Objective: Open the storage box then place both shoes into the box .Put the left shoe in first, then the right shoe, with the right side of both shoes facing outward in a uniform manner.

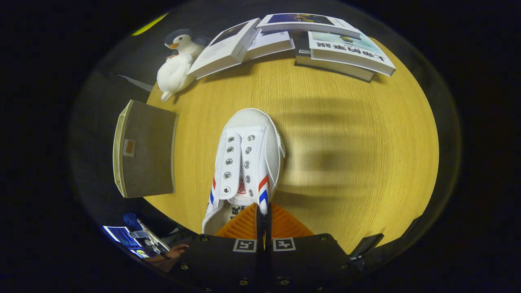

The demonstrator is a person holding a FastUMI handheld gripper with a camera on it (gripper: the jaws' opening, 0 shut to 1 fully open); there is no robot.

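- Fingers of the gripper, at the bottom centre of the frame, are drawn almost together, pinching the rear right side wall of a white shoe; both pads look pressed on that thin canvas edge.
- From the fingers the shoe runs straight ahead toward frame centre: heel at the fingertips, rounded toe cap pointing away toward the books at the top.
- Its long axis lies nearly along the fingers' own line, leaning slightly right at the toe.
- Whether the sole rests on the wooden table or hangs just above it, I cannot tell.
- At the left of the frame, beside the table's edge, stands the grey storage box, well apart from the shoe, its broad face toward the camera; whether it is open cannot be read.
- Judged from this, the carry calls for a swing leftward, and the toe must turn so the striped right side faces outward.
- A plush penguin sits at the upper left, beyond the box.
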